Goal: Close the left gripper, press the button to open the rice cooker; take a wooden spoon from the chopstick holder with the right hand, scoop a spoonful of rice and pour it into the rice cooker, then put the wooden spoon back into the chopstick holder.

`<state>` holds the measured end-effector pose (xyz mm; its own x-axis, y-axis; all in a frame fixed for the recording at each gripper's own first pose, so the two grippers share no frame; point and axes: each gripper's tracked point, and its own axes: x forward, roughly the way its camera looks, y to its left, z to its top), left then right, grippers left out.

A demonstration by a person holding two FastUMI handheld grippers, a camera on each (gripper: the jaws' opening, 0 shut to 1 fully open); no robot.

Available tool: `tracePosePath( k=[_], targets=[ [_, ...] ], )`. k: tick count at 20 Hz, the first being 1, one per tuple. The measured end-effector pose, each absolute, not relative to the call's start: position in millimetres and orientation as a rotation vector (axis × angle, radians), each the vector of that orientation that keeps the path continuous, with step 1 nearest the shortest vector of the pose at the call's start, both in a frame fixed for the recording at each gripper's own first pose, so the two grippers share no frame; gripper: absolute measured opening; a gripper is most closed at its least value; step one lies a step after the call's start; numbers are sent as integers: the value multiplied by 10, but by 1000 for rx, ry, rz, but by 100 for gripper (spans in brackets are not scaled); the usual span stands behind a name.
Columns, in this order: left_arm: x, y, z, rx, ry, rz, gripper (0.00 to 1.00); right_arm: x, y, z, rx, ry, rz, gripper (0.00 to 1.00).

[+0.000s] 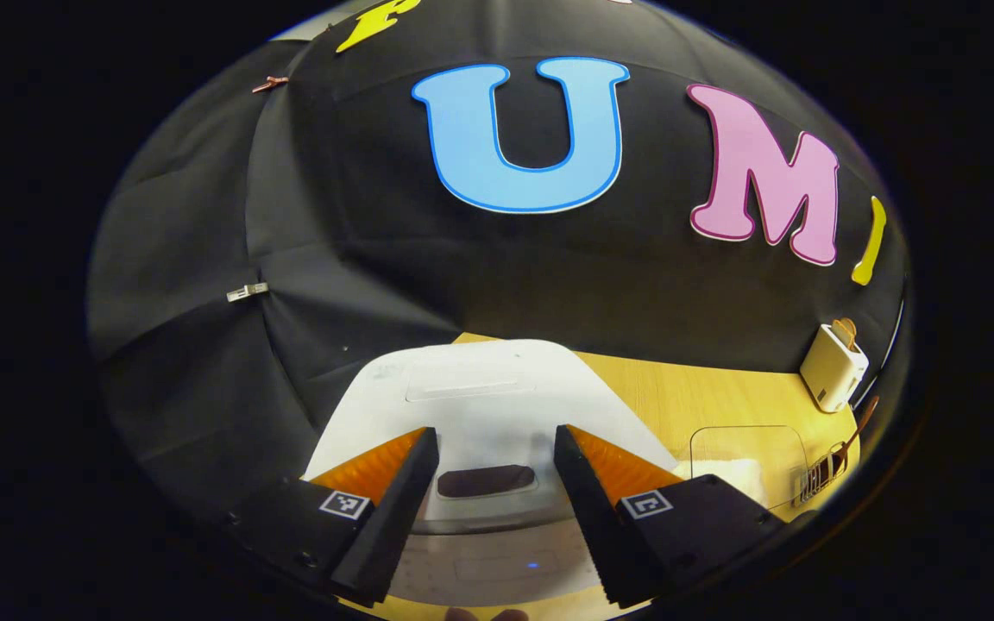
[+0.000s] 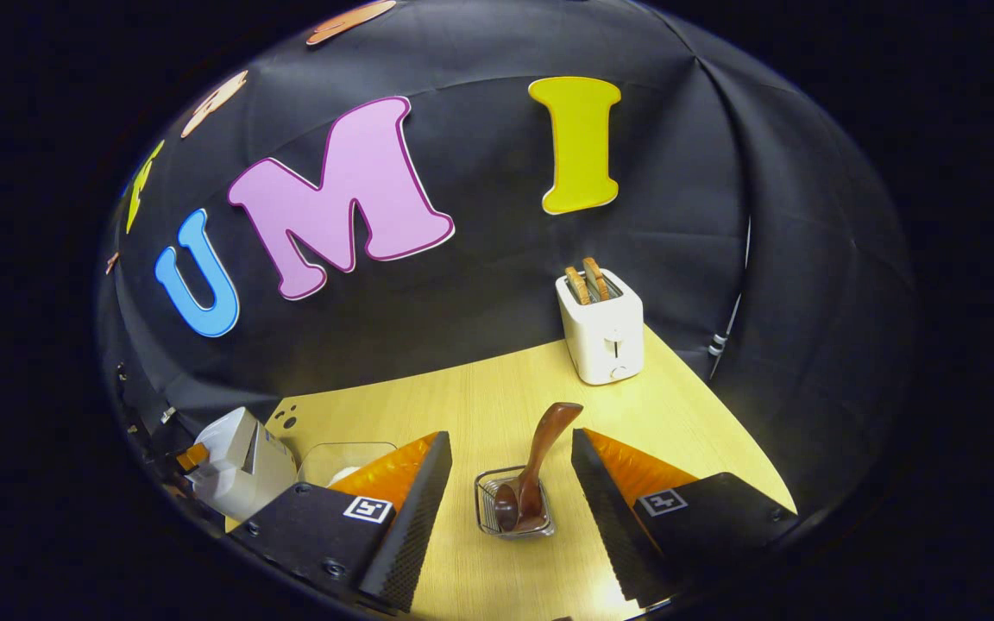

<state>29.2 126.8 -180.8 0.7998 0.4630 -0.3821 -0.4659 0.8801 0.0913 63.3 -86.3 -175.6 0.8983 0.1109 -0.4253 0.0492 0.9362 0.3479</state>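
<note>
From where I steer, my left gripper (image 1: 495, 470) hangs over the rice cooker (image 1: 488, 405), its two ridged, wedge-shaped fingers spread wide and touching nothing. Between them lies the cooker's dark oval button (image 1: 486, 480), set in a smooth white lid with rounded corners; a flat panel sits nearer the camera, and a shallow rectangular recess lies farther back on the lid. The lid is down. Beyond the cooker stretches the pale wood-grain table (image 1: 687, 397), and to the right stands a clear square container (image 1: 747, 457) with white rice in its base, beside a wire chopstick holder (image 1: 820, 473).

My right gripper (image 2: 510, 483) hovers above the table (image 2: 497, 388) with its serrated fingers likewise parted, gripping nothing. Framed between them is the chopstick holder (image 2: 488, 509), a small basket of thin metal wire, and in it stands the wooden spoon (image 2: 536, 470), dark and glossy, bowl down, its curved handle leaning up and to the right. Off to the left I see the clear container (image 2: 337, 457), then the white rice cooker (image 2: 242, 466) with the other gripper over it. Farther back, by the black cloth wall, a boxy white toaster (image 2: 605, 332) holds two browned slices upright in its slots.
</note>
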Motion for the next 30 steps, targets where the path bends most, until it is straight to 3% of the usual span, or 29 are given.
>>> tracePosePath(
  k=[9,19,29,30],
  targets=[
    [293,1240,-2002,5,461,478,91,661,-790,-1753,358,463,40,87],
    [315,1254,-2022,34,399,475,96,669,-748,-1751,357,467,48,87],
    [445,1118,-1650,-8,360,394,94,656,-664,-1494,331,413,82,87],
    [473,1062,-1560,-7,344,379,94,658,-650,-1455,321,405,88,91]
  ],
)
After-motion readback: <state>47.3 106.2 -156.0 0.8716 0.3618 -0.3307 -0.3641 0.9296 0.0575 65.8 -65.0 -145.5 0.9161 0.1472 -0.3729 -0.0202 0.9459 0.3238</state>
